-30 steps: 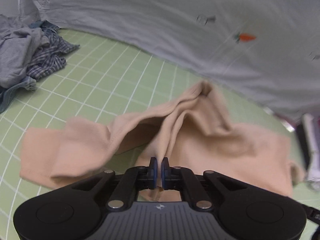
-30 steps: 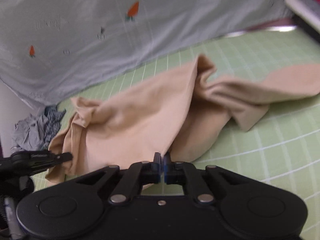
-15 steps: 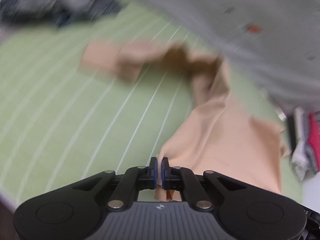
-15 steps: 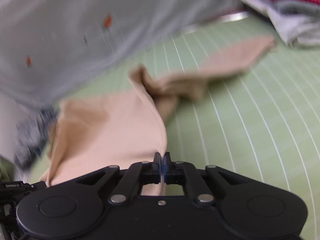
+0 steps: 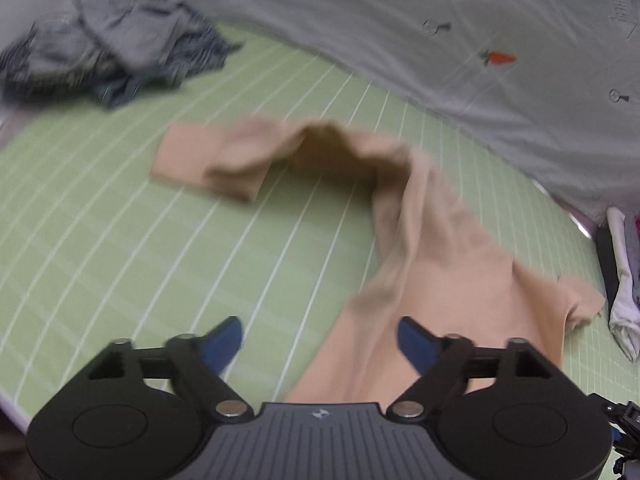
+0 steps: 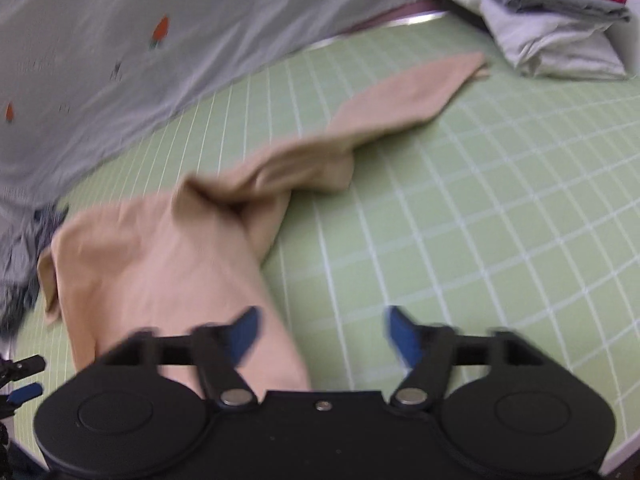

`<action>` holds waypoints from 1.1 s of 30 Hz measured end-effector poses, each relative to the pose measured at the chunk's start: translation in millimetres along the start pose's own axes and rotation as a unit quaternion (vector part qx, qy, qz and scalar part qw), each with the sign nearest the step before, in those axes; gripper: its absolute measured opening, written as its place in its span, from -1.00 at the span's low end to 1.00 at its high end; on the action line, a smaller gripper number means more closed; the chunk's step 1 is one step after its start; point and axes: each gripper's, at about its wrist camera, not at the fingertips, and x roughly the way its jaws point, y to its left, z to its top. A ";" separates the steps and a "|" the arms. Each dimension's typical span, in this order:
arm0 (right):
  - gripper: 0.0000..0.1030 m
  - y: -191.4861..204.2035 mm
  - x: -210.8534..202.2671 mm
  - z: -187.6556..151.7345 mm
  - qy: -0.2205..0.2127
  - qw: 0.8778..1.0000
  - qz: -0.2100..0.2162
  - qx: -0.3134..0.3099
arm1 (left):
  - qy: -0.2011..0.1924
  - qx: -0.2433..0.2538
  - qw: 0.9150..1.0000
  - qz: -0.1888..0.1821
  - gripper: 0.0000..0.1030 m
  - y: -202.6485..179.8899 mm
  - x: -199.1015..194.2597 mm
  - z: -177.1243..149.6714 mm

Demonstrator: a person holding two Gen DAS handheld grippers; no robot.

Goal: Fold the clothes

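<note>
**Over the green mat, both jaws opening**

On the table's green grid mat (image 5: 120, 240), the tan garment (image 5: 432, 264) lies crumpled, one end stretched far across the mat, the other near the cameras. The left hand-held gripper (image 5: 320, 336) is opening its jaws over the garment's near edge without pressing it. The right hand-held gripper (image 6: 320, 332) is opening too, its left finger over the cloth. Folded clothes (image 6: 552, 28) sit far right.
</note>
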 end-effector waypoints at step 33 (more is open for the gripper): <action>0.10 -106.3 154.0 190.8 -0.061 0.987 -0.131 0.076 | 0.022 0.036 0.999 0.018 0.85 -76.0 145.0 115.7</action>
